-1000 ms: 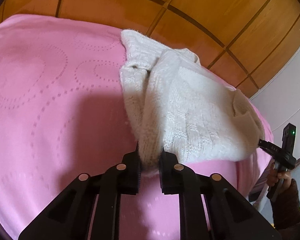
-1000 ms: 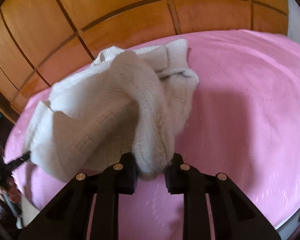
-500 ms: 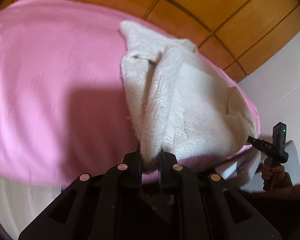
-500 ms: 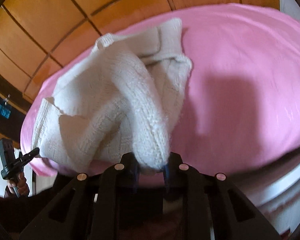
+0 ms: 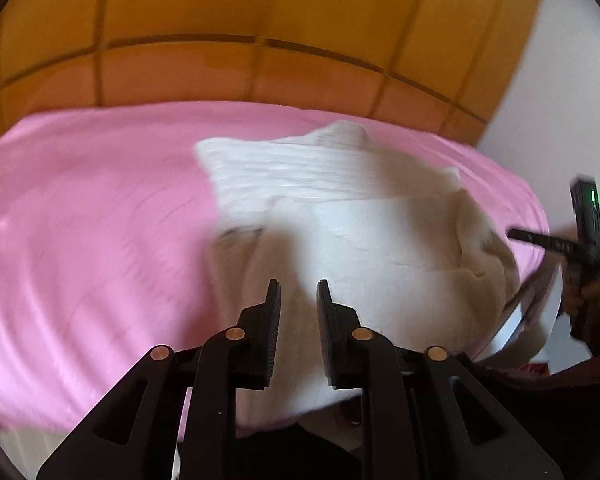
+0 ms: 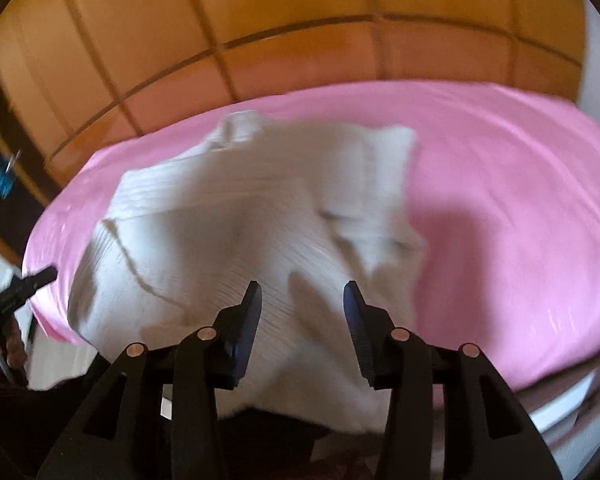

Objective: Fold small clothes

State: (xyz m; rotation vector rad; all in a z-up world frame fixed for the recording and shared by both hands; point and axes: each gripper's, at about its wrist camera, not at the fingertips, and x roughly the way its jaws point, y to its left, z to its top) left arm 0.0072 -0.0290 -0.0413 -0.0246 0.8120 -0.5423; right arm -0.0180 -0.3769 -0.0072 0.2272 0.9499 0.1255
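A cream knitted sweater (image 5: 360, 232) lies bunched on the pink bedspread (image 5: 92, 232), its near edge hanging over the bed's front edge. My left gripper (image 5: 298, 294) is open and empty just above the sweater's near edge. In the right wrist view the sweater (image 6: 240, 232) lies spread under my right gripper (image 6: 302, 296), which is open wide and holds nothing. The right gripper also shows at the right edge of the left wrist view (image 5: 540, 240), held by a hand. The left gripper's tip shows at the left of the right wrist view (image 6: 36, 276). Both views are blurred.
A wooden panelled headboard (image 5: 260, 40) stands behind the bed. A white wall (image 5: 540, 80) is at the right. The pink bedspread (image 6: 520, 220) stretches to the right of the sweater. The bed's front edge runs just below both grippers.
Both grippers have opened and let go of the sweater. It has dropped flatter onto the bed. Both grippers have pulled back and tilted up.
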